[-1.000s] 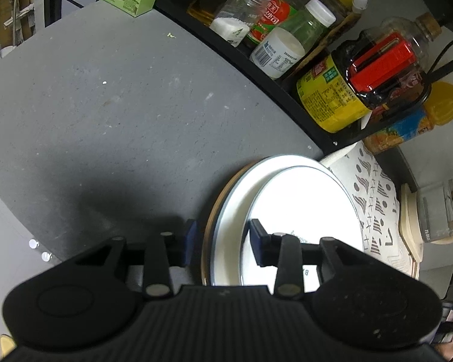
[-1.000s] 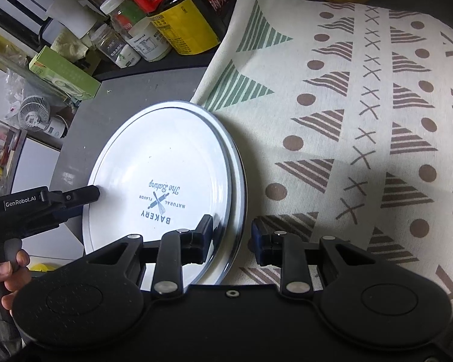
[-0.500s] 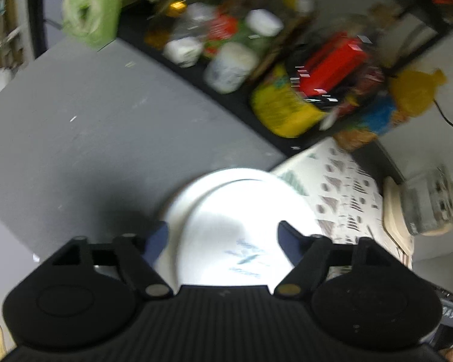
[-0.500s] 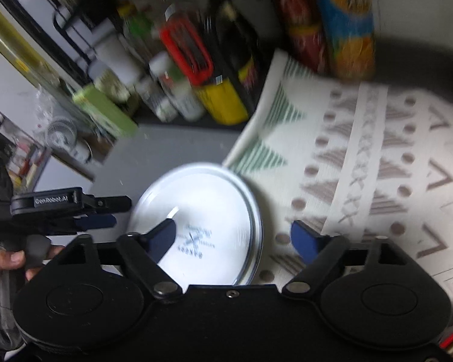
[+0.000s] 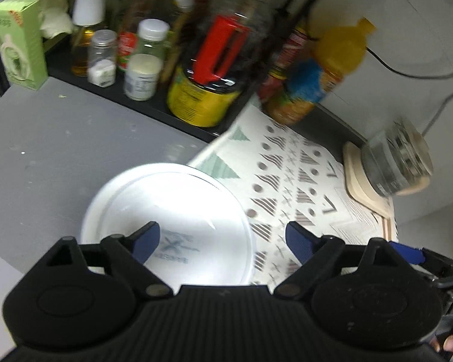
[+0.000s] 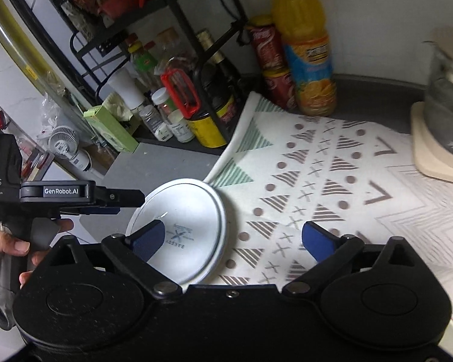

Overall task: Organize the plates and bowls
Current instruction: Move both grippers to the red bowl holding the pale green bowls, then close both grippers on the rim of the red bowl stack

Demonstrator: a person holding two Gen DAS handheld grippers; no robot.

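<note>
Round, glossy white plates [image 5: 178, 211] lie stacked on a matte grey counter [image 5: 60, 138], their edge touching a patterned cloth mat [image 6: 332, 181]. Left gripper [image 5: 222, 238] and right gripper [image 6: 234, 235] hover above, jaws opening wide, empty.

"GenRobot.AI" stands in white letters on the black body of the left gripper [image 6: 114, 203], and "DAS" on its handle block beside it. The top plate [image 6: 184, 226] carries a print reading "BAKERY", upside down from here. Bottle labels are too blurred to read.
</note>
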